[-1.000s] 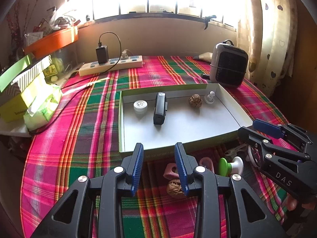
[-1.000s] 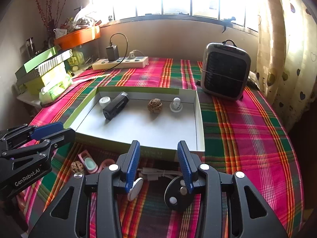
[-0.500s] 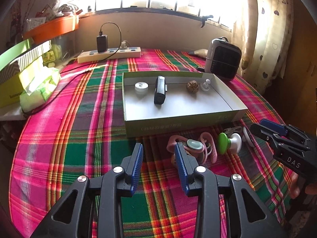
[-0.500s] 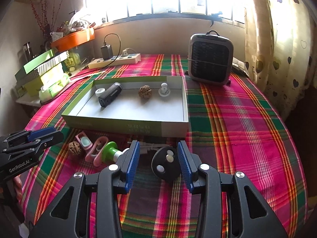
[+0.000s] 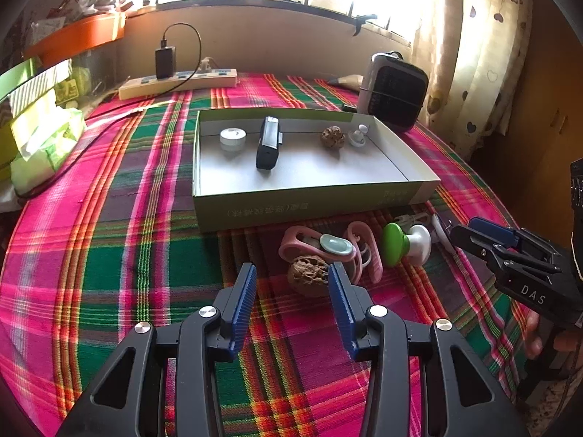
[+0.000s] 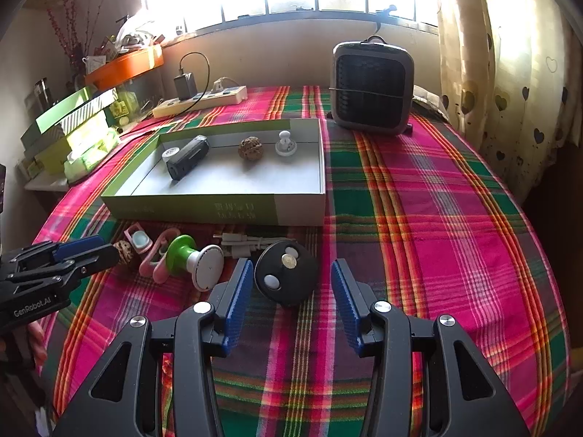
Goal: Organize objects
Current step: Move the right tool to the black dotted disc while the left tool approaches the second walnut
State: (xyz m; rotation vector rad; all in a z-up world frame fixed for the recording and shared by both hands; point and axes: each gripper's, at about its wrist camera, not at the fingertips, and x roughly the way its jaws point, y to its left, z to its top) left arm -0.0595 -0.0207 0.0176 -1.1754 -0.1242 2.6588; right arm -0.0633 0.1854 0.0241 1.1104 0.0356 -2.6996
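In the left wrist view my left gripper [image 5: 293, 284] hangs low over the plaid cloth with its jaws opening. A brown walnut [image 5: 308, 275] lies between its fingertips, close to the right one, and is not gripped. Just beyond it lie pink clips [image 5: 364, 251] and a green-and-white knob [image 5: 404, 244]. In the right wrist view my right gripper [image 6: 291, 284] also has its jaws opening. A black round disc [image 6: 286, 273] sits loose between its tips. The green-sided box [image 6: 233, 211] holds a black device [image 6: 187, 156], a second walnut [image 6: 250, 148], a white knob [image 6: 286, 144] and a white cap [image 6: 170, 153].
A white cable [image 6: 244, 245] lies between the disc and the box. A grey heater [image 6: 371, 87] stands at the back right and a power strip [image 6: 204, 100] at the back left. Stacked green boxes [image 6: 69, 123] crowd the left edge. A curtain [image 6: 510, 73] hangs on the right.
Both grippers drew back from the box and sank toward the cloth. Their jaws widened. The loose walnut now lies between the left fingertips.
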